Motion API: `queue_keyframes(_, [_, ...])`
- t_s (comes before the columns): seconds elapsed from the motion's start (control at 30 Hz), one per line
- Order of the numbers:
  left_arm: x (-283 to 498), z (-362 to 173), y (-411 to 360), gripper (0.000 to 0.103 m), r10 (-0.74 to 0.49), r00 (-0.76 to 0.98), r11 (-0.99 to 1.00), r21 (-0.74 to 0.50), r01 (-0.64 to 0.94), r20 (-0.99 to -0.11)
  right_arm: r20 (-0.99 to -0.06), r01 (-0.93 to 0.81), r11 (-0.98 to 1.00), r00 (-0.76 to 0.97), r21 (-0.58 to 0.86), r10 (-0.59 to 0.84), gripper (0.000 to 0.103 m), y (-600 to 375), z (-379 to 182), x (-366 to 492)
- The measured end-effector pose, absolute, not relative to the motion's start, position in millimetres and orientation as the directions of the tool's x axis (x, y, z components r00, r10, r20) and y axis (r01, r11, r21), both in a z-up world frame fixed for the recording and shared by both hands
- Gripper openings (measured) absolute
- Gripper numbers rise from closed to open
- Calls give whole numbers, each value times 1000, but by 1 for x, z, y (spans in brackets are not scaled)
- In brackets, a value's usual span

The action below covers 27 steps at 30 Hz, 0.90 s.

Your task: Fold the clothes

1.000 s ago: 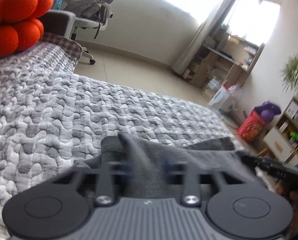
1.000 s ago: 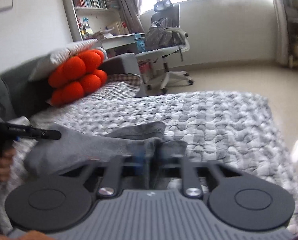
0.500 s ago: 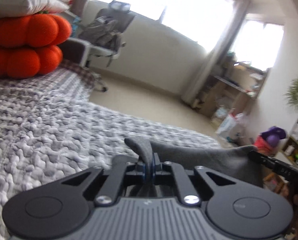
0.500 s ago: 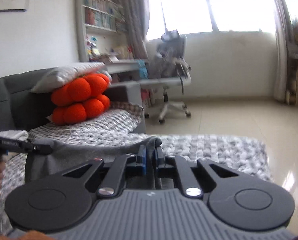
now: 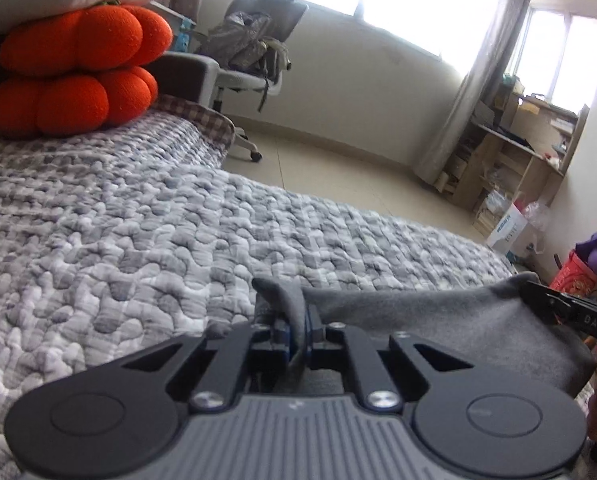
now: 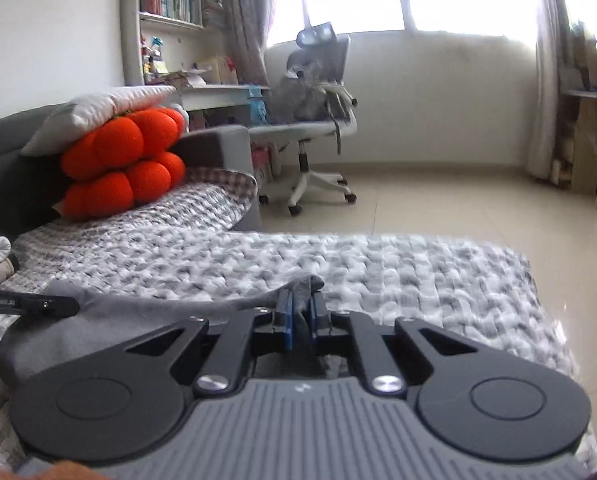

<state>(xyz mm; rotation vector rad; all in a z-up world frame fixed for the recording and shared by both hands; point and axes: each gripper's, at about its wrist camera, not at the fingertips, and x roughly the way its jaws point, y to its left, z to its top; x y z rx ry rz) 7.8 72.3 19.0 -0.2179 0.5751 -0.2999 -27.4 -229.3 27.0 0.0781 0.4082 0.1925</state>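
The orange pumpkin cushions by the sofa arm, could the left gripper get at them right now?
Probably not as things stand. The left gripper is shut on the grey garment, which the right gripper also holds, and the orange pumpkin cushions sit well across the quilt.

left gripper (image 5: 297, 330): fingers pinch the grey garment (image 5: 418, 320); the cloth below them is hidden behind the gripper body. right of the fingers, the right gripper (image 5: 570, 312) is cut off by the frame edge, jaws unseen. in the right wrist view, the quilt (image 6: 378, 264) beyond the fingers is blurred. left of them, the other gripper's tip (image 6: 30, 304) is cut by the edge; its lettering is too small to read. garment type: cannot tell.
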Motion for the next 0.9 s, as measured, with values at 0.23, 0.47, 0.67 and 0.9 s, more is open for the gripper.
queue_keyframes(0.23, [1, 18, 65, 11, -306, 810, 948, -241, 209, -500, -474, -131, 981, 861, 144, 185, 13, -232, 15, -9])
queue_keyframes(0.47, [-24, 29, 94, 29, -292, 832, 948, -257, 187, -471, -423, -141, 977, 885, 158, 196, 33, -227, 19, -46])
queue_keyframes(0.67, [-52, 46, 88, 31, -335, 847, 936, -250, 248, -413, -369, -159, 967, 902, 201, 225, 35, -225, 24, -84])
queue_keyframes(0.9, [-44, 29, 23, 32, -376, 799, 927, -198, 320, -470, -375, -219, 963, 889, 157, 263, 36, -182, 22, -91])
